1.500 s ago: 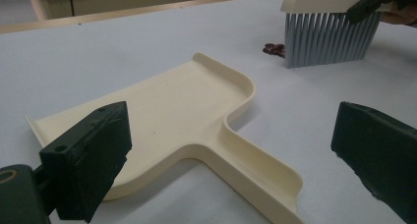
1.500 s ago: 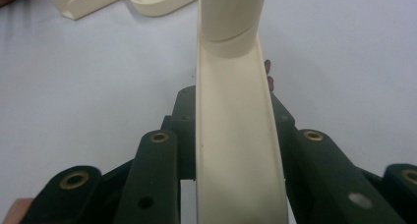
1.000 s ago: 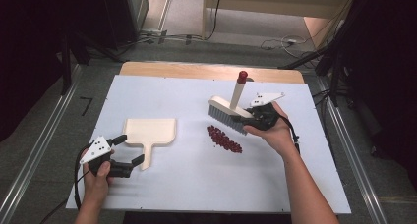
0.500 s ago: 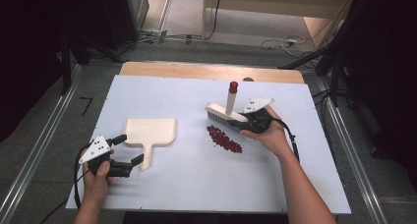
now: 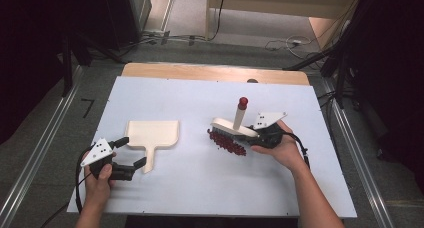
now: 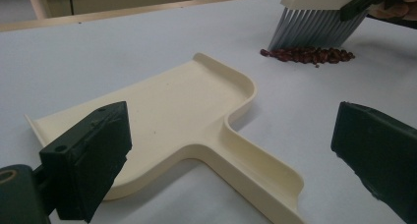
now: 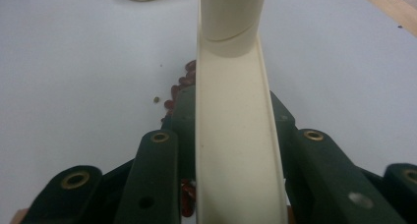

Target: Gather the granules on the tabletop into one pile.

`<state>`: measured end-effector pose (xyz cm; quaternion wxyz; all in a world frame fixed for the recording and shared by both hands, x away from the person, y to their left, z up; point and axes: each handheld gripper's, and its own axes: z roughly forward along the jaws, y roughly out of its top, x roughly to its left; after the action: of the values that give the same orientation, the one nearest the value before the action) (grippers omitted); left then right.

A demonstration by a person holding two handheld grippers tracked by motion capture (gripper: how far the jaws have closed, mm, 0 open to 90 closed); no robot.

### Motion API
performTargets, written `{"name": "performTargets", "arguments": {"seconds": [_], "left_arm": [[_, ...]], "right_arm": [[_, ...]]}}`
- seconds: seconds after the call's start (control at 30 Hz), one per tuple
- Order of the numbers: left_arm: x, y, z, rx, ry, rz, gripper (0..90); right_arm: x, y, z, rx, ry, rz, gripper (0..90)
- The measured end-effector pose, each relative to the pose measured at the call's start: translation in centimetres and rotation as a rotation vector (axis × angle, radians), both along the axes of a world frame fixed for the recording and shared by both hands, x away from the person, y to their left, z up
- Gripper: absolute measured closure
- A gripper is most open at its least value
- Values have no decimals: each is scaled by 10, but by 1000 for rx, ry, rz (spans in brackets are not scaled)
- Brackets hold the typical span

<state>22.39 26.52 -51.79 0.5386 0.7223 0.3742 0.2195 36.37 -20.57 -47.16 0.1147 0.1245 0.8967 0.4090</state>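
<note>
The right hand-held gripper (image 5: 252, 134) grasps the brush (image 5: 229, 127), its bristles on the beans (image 5: 227, 142) mid-worktop (image 5: 200, 198). The left hand-held gripper (image 5: 134, 152), released, straddles the dustpan (image 5: 152, 134) handle: it should clamp first, then short low strokes toward the pan.

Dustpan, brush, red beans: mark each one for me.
Dustpan (image 5: 152, 133), high view, on the flat tray.
Brush (image 6: 314, 27), left gripper view, on the grey bristles.
Red beans (image 5: 227, 143), high view, on the middle of the pile.
</note>
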Motion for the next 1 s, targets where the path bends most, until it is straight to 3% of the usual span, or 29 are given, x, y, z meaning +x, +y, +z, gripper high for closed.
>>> {"name": "performTargets", "arguments": {"seconds": [0.1, 0.27, 0.57, 1.0], "left_arm": [[0, 0, 0, 0, 1, 0, 18], [0, -1, 0, 8, 0, -2, 18], [1, -1, 0, 5, -3, -4, 18], [0, -1, 0, 9, 2, -5, 18]], "right_arm": [[-3, -2, 2, 0, -16, -17, 657], [4, 1, 10, 62, -22, -41, 657], [26, 33, 3, -15, -26, -21, 657], [3, 24, 2, -20, -3, 93, 657]]}}
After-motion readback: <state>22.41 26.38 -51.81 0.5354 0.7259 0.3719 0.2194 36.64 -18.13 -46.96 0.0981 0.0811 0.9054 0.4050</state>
